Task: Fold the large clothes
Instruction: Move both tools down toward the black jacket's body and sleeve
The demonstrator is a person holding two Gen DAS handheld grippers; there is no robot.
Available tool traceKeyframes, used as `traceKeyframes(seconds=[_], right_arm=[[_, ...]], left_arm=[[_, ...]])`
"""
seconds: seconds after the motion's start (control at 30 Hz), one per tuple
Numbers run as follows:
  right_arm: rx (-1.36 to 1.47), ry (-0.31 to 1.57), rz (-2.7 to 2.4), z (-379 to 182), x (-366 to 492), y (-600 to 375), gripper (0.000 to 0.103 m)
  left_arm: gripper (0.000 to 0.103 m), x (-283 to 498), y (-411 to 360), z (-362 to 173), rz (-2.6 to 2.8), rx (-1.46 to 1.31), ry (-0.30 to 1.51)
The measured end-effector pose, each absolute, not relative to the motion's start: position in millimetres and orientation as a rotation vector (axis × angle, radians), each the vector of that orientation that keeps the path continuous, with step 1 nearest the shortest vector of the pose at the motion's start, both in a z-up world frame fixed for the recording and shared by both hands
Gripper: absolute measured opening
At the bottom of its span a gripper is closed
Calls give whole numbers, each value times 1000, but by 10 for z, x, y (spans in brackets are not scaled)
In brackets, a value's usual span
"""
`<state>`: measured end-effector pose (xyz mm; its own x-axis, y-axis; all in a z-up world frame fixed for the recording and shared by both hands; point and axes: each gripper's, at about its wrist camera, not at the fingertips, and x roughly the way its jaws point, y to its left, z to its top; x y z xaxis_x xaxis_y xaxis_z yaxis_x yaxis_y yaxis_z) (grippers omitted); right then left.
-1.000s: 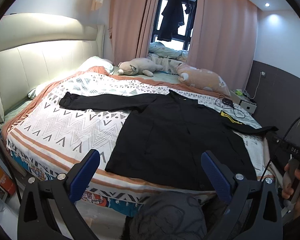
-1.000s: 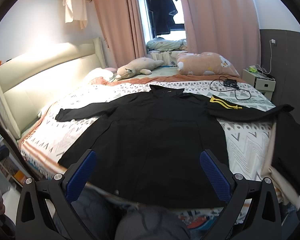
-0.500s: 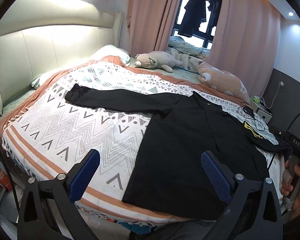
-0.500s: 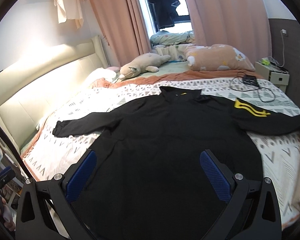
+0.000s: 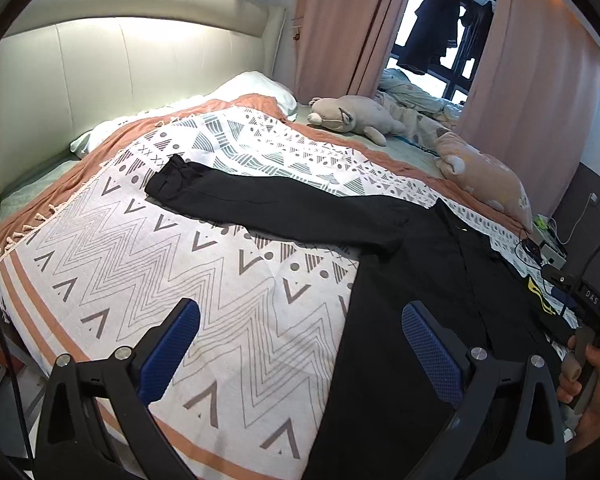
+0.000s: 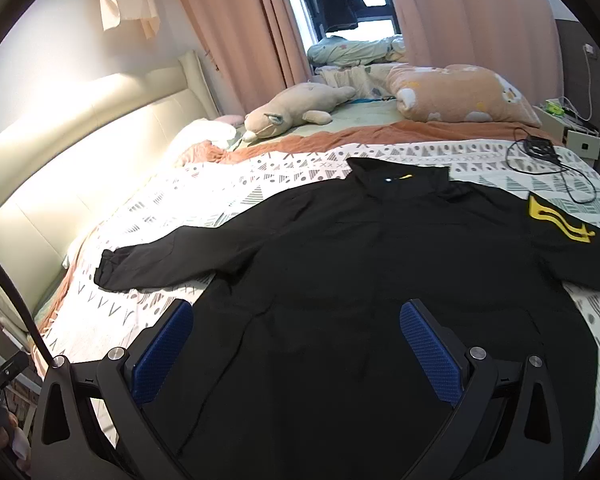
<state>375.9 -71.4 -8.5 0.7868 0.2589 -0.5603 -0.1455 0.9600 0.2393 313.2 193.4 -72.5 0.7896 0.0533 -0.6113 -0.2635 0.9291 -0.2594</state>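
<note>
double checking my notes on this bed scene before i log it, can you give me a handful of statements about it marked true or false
1. The black long-sleeved jacket lies spread flat on the patterned white and orange bedspread. True.
2. The left gripper is clamped on a sleeve. False: its blue-padded jaws stand wide apart, holding nothing.
3. A yellow emblem shows on one sleeve. True.
4. The right gripper is shut on the hem. False: it is open above the jacket's body.
5. A beige plush toy lies near the head of the bed, beyond the jacket. True.
6. The sleeves are already folded across the chest. False: both stretch outward.
</note>
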Motion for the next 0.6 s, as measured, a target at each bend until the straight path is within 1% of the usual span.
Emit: traceKeyframes(seconds=[0.1, 0.2, 0.43, 0.47, 0.5, 0.53, 0.6], right_arm=[[200, 638, 220, -78, 4032, -615, 103], [192, 652, 229, -100, 4288, -488, 103], [149, 698, 221, -232, 4937, -288, 103], [139, 704, 217, -268, 5023, -265, 103], [131, 707, 216, -294, 5087, -226, 103], [124, 714, 214, -336, 5189, -189, 103], [118, 733, 209, -442, 5375, -133, 103]], left_arm=[[103, 3323, 2082, -745, 175, -339, 652], [95, 3544, 2259, -773, 172, -355, 675], [93, 4052, 2759, -912, 212, -417, 706], [91, 4124, 2837, -948, 218, -429, 714], [86, 4210, 2923, -993, 226, -441, 726], [84, 4290, 2998, -1039, 236, -448, 738], [84, 4451, 3136, -1139, 249, -467, 760]])
